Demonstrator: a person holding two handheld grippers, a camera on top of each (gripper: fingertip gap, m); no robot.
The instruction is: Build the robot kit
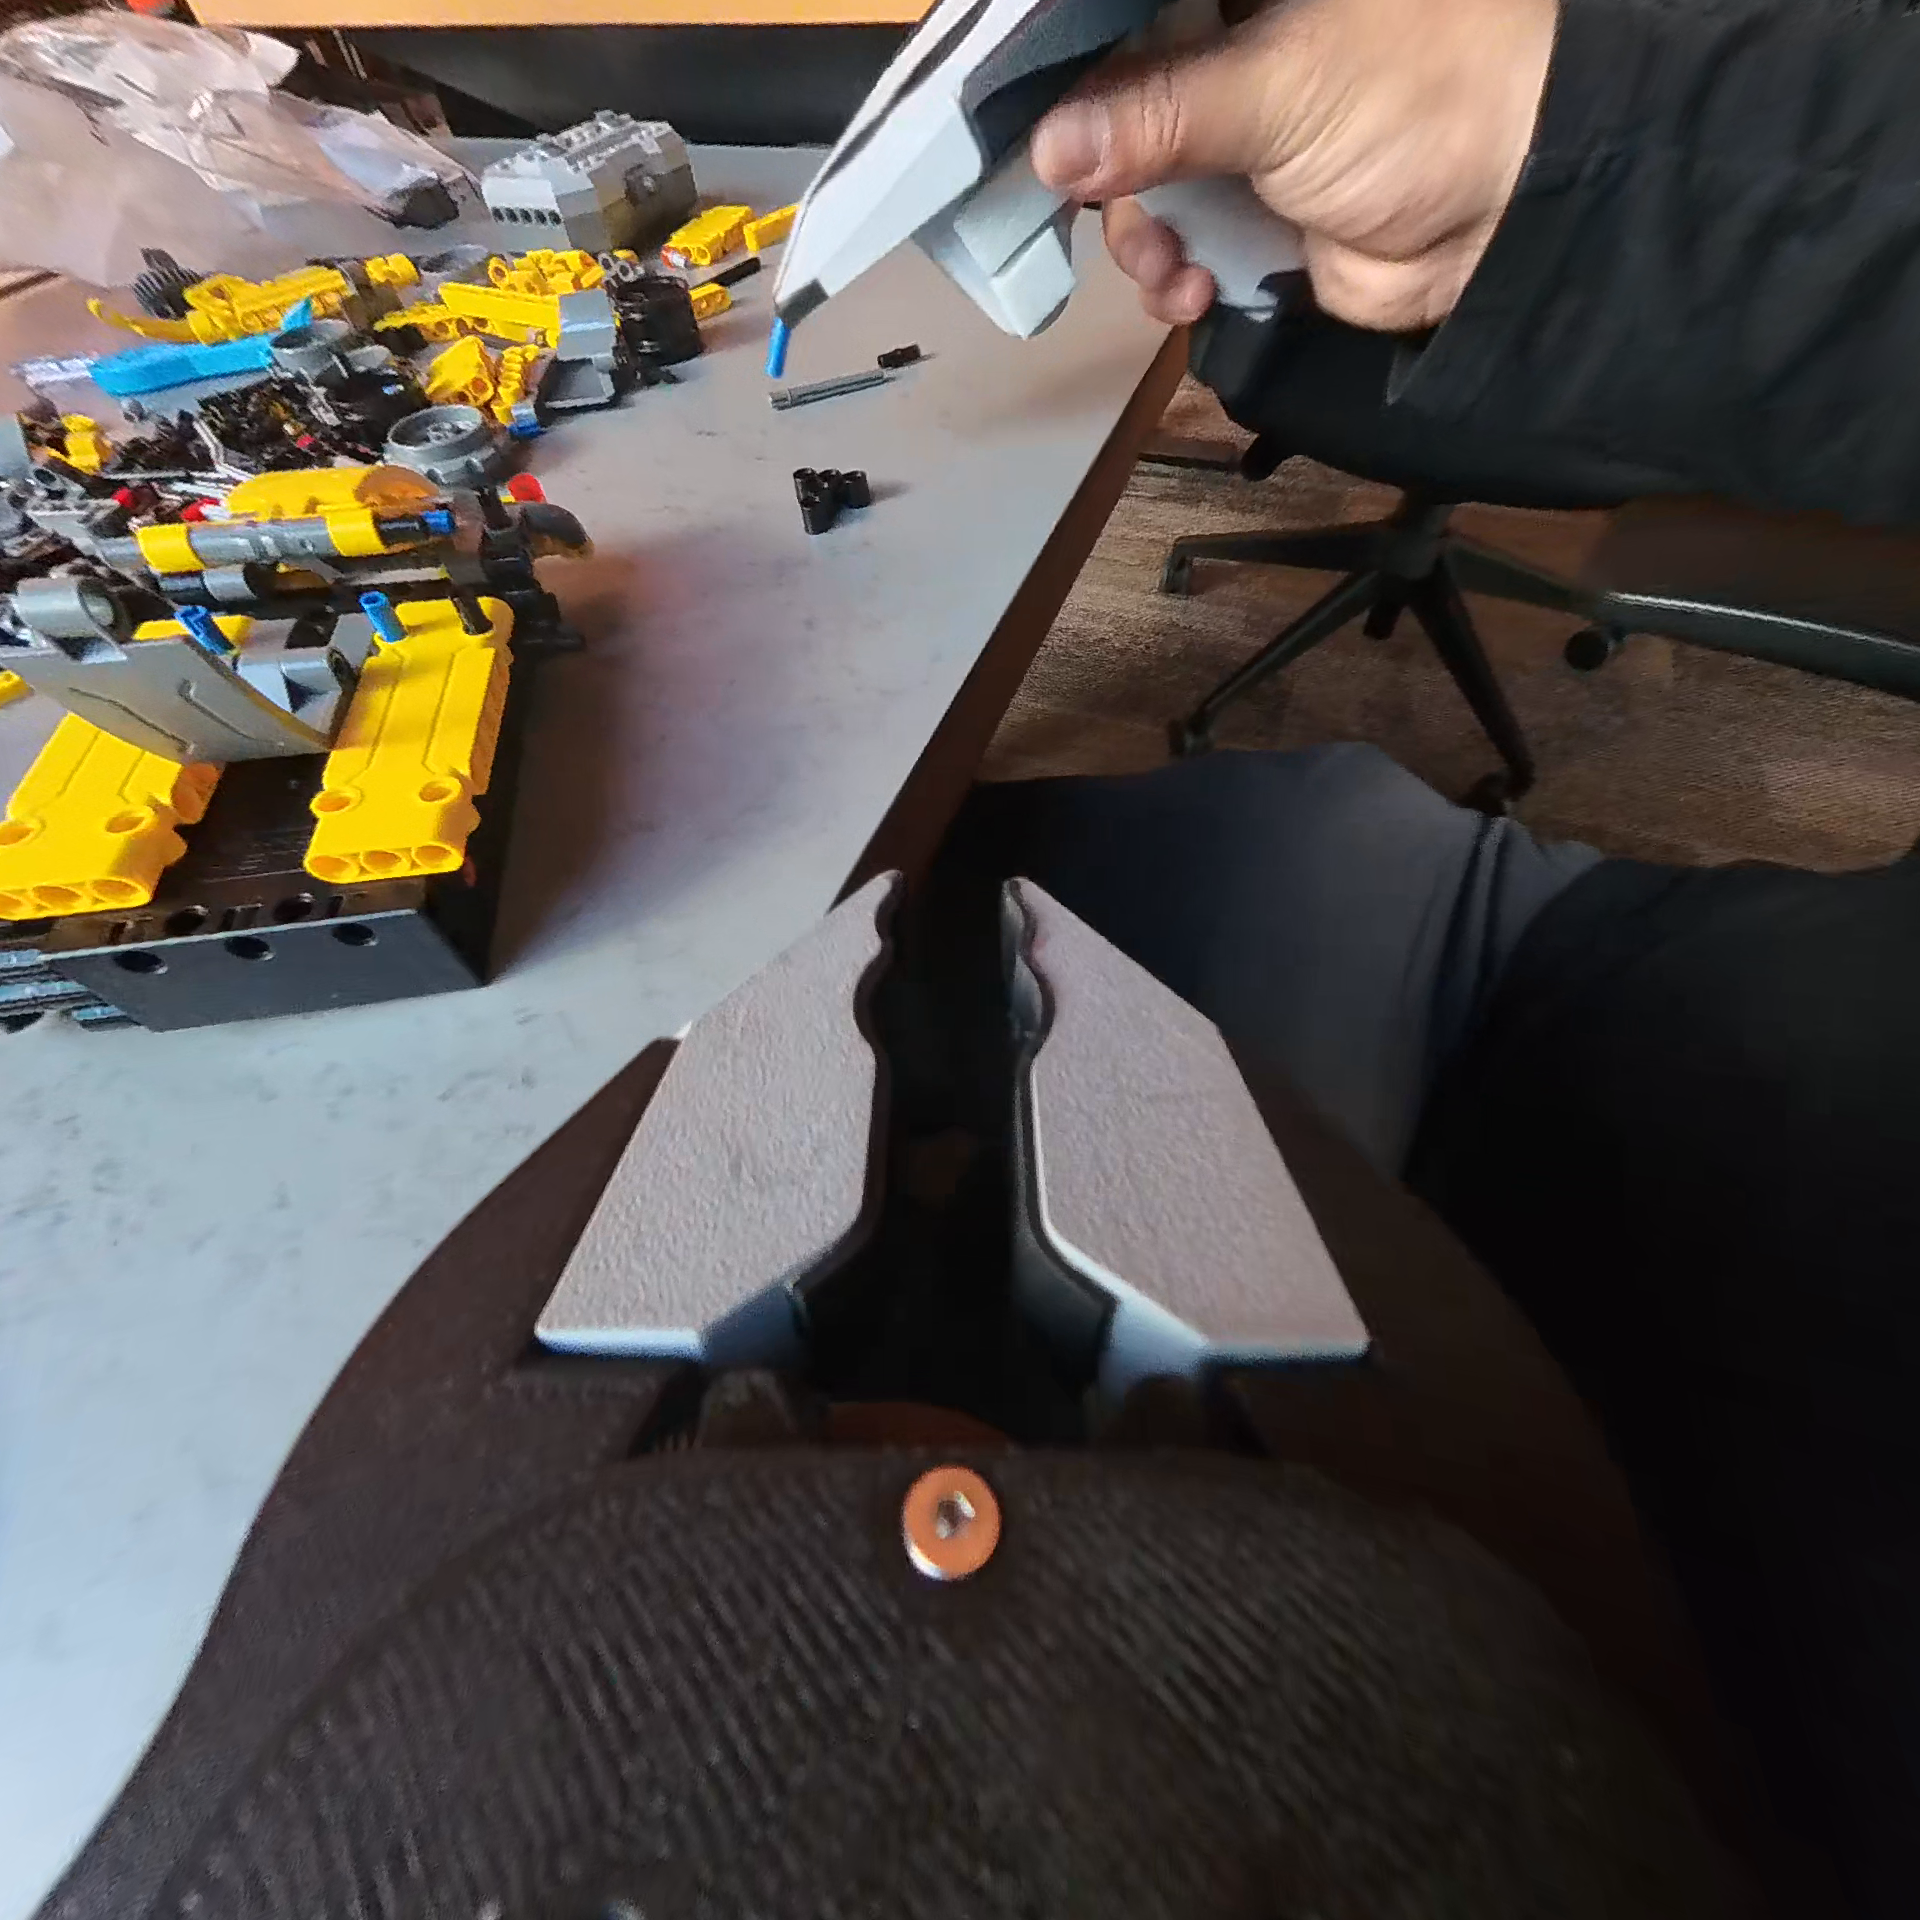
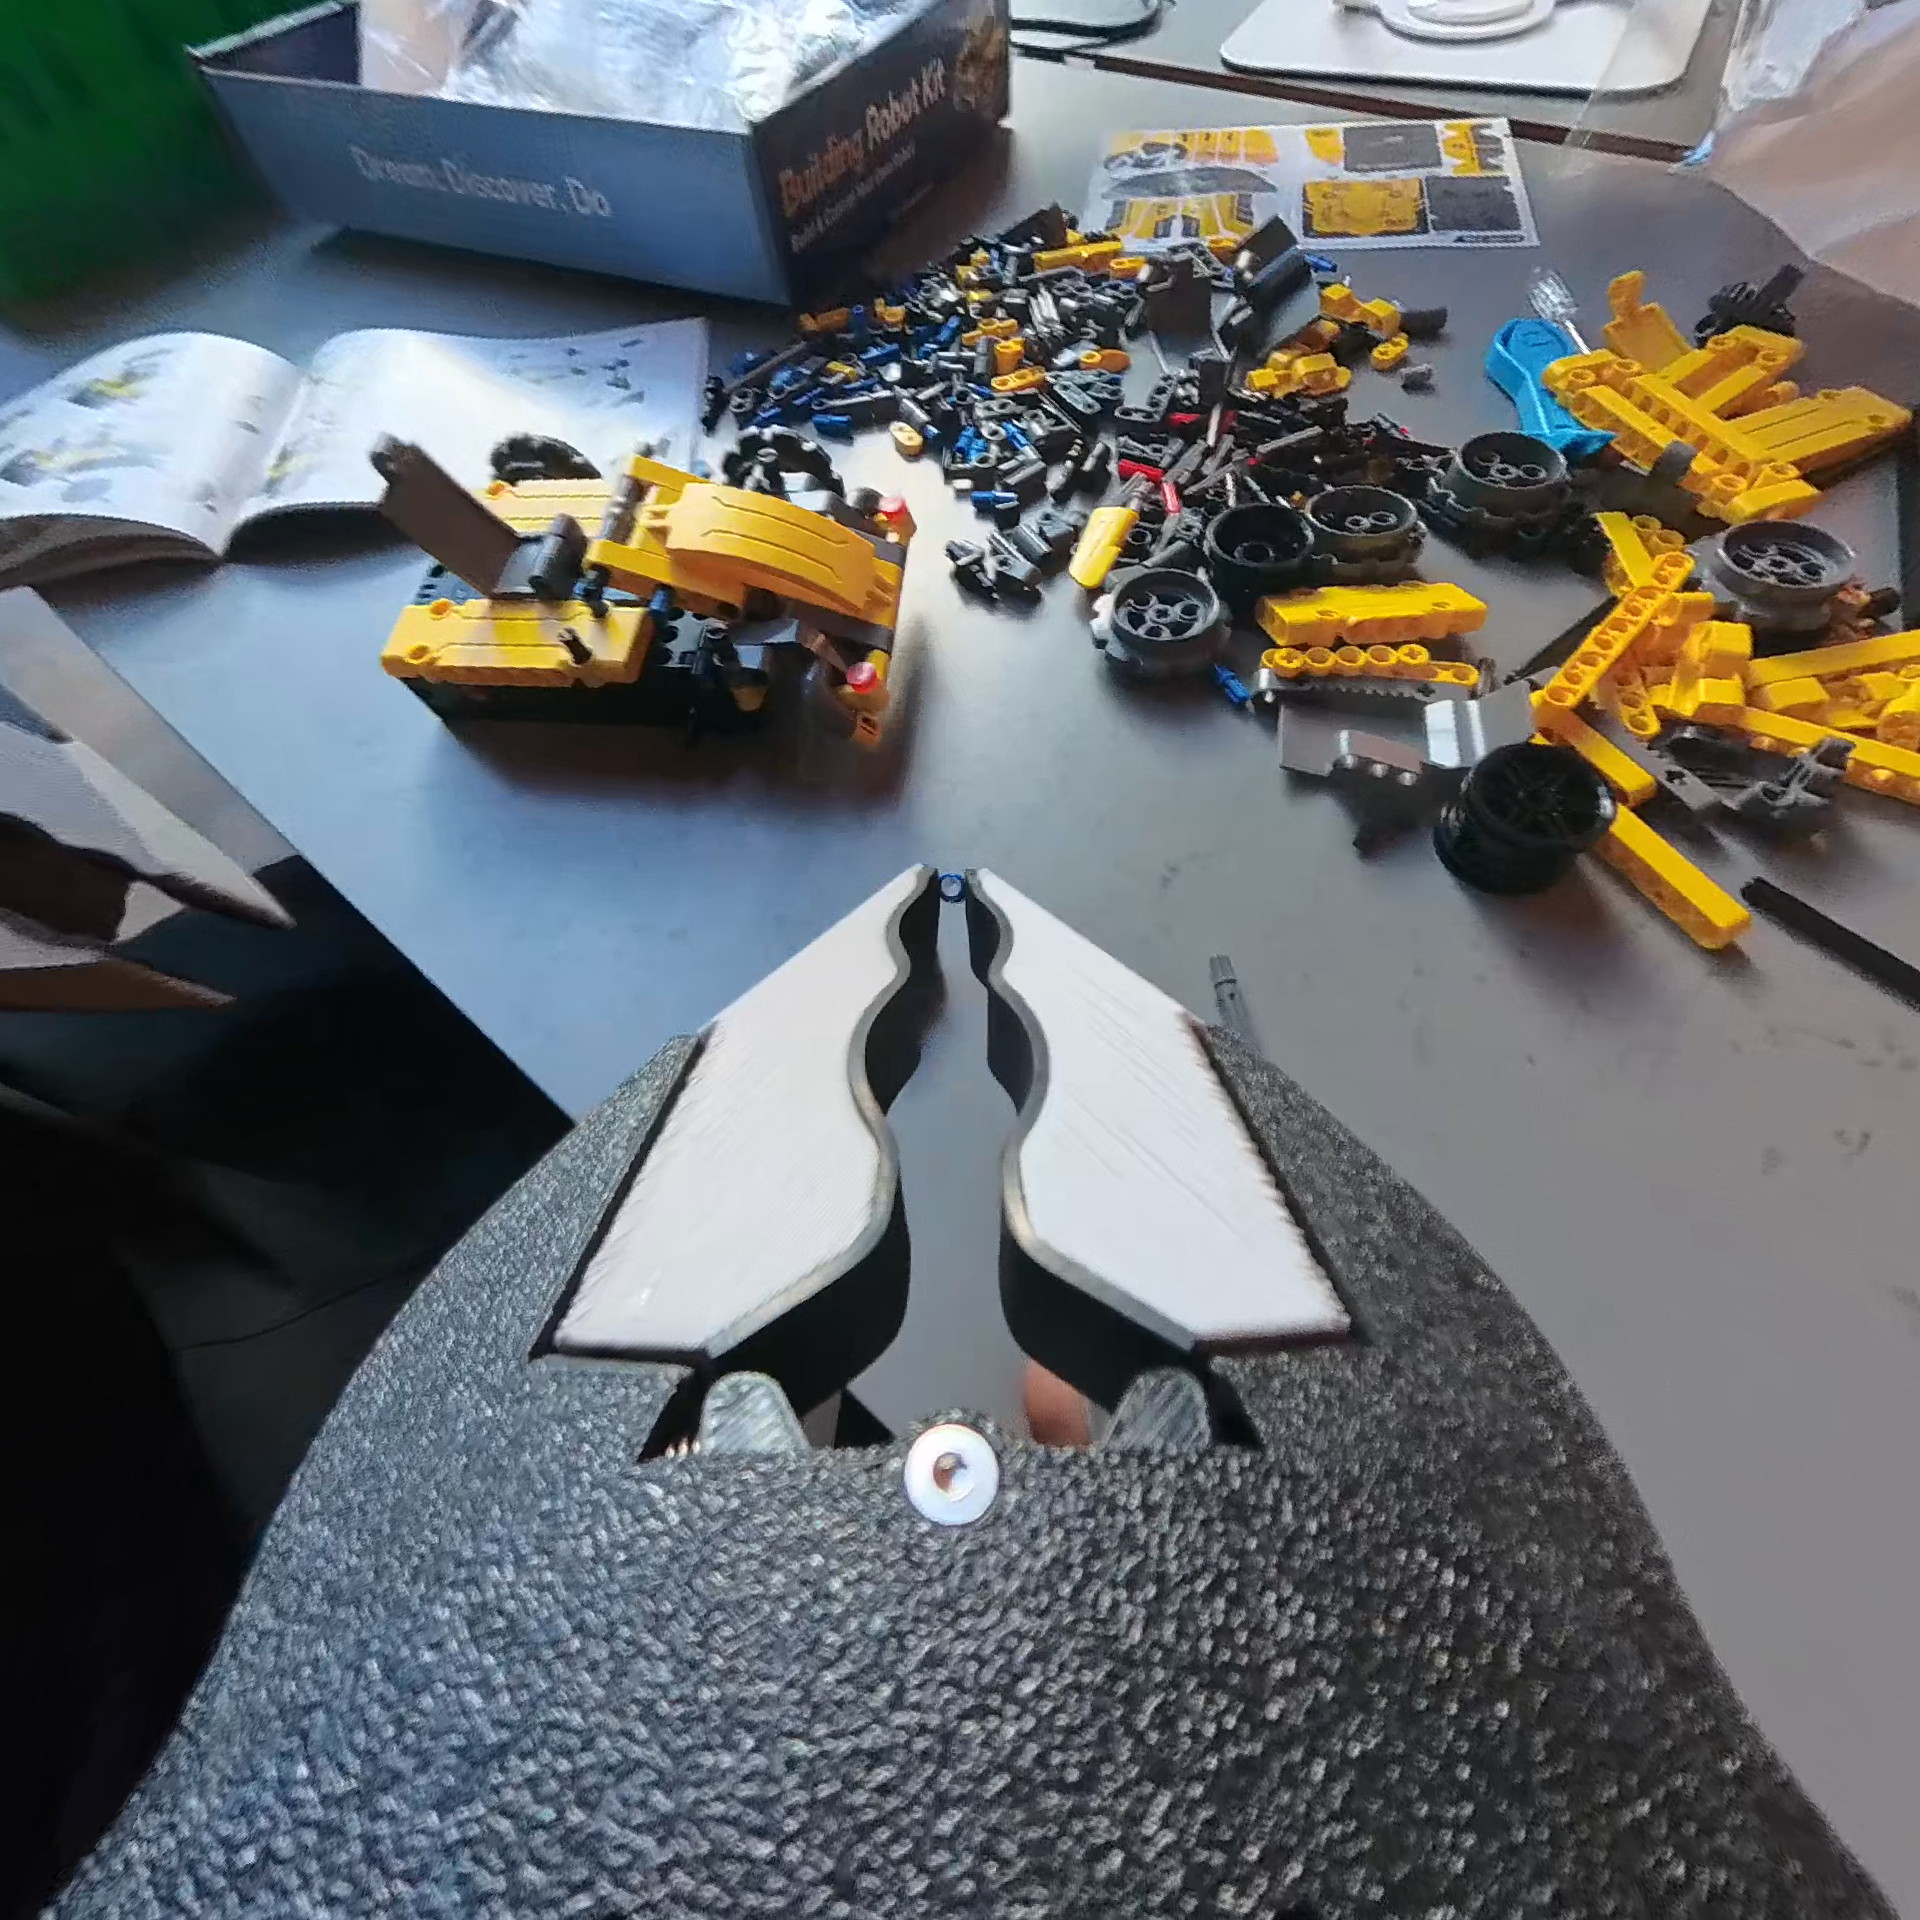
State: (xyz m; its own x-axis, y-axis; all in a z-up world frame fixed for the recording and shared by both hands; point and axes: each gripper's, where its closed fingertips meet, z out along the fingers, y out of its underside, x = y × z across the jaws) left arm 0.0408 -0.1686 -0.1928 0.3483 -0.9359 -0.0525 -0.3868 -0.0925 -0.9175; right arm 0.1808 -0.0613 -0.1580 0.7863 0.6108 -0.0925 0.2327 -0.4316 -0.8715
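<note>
Right wrist view shows the right gripper (image 2: 952, 889) above the grey table (image 2: 1351, 1143), its two fingers pressed together on a small blue pin (image 2: 951, 888) at the very tips. Ahead on the left stands the half-built yellow and black model (image 2: 665, 603); on the right lies the heap of loose parts (image 2: 1299, 436). The left gripper (image 1: 951, 899) hangs at the table edge (image 1: 1039, 644), over the person's lap, its fingers a little apart and empty. In the left wrist view a hand (image 1: 1320, 156) carries the right gripper, the blue pin hanging down from its tips.
</note>
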